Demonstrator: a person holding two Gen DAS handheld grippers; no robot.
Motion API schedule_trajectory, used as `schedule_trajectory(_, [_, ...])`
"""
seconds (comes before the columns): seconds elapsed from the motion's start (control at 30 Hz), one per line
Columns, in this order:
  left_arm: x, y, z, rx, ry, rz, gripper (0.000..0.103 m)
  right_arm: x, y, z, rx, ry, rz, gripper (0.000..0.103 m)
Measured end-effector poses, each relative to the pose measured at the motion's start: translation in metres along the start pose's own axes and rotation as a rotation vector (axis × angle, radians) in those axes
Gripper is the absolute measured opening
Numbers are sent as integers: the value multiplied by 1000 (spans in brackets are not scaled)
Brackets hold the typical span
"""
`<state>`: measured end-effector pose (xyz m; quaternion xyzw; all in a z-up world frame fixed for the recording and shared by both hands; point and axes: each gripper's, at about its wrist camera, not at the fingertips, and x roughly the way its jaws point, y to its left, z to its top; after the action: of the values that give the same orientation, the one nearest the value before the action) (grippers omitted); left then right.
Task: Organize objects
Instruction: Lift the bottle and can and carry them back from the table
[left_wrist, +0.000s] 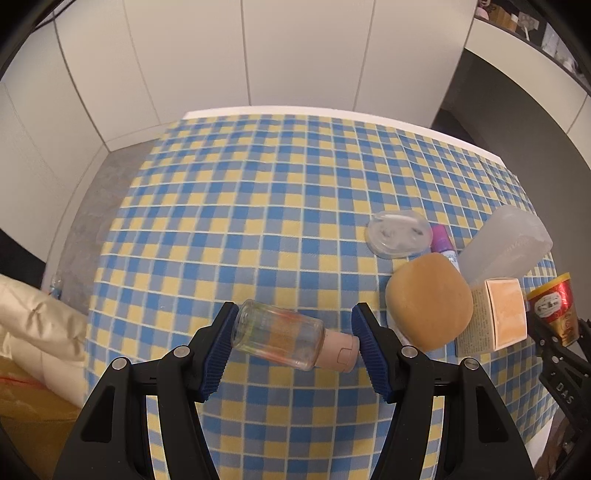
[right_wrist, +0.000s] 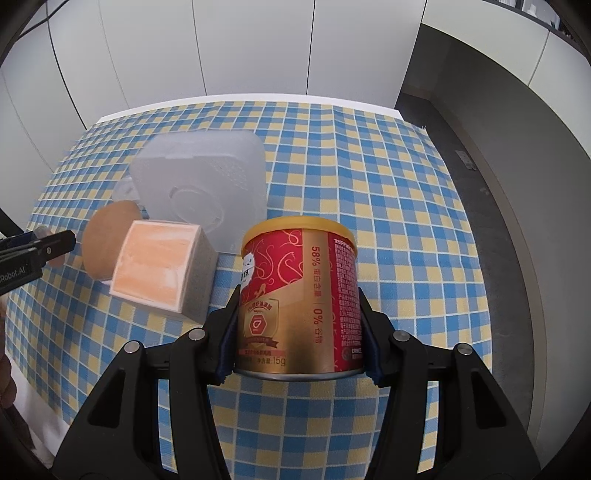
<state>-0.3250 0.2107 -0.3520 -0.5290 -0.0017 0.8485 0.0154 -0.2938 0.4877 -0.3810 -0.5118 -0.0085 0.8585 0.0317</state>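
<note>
My left gripper is shut on a clear bottle with a beige cap. The bottle lies lengthwise between the blue pads, just above the checked tablecloth. In the right wrist view my right gripper is shut on a red and gold can with a yellow lid, held upright. The same can shows at the right edge of the left wrist view. A round brown bun and an orange-faced box lie between the two grippers.
A frosted plastic container lies tipped behind the box and the bun. A clear round lid and a purple tube sit beside it. A cream cushion lies off the table's left edge. White cabinets stand behind.
</note>
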Motion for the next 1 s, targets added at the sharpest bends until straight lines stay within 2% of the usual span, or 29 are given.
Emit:
schedule_trajectory(0.33, [-43,8,12,-45,-22,31,64,-54,4,23,0,-40,-12,56])
schedule_trajectory(0.6, [-99,7,24,-46,-72,47,64,-124,11,30,0,-84,-19,56])
schedule_trajectory(1.0, [-182,22,55,-75,-92,83,64,-204,21,67,-17,-126,-12,56])
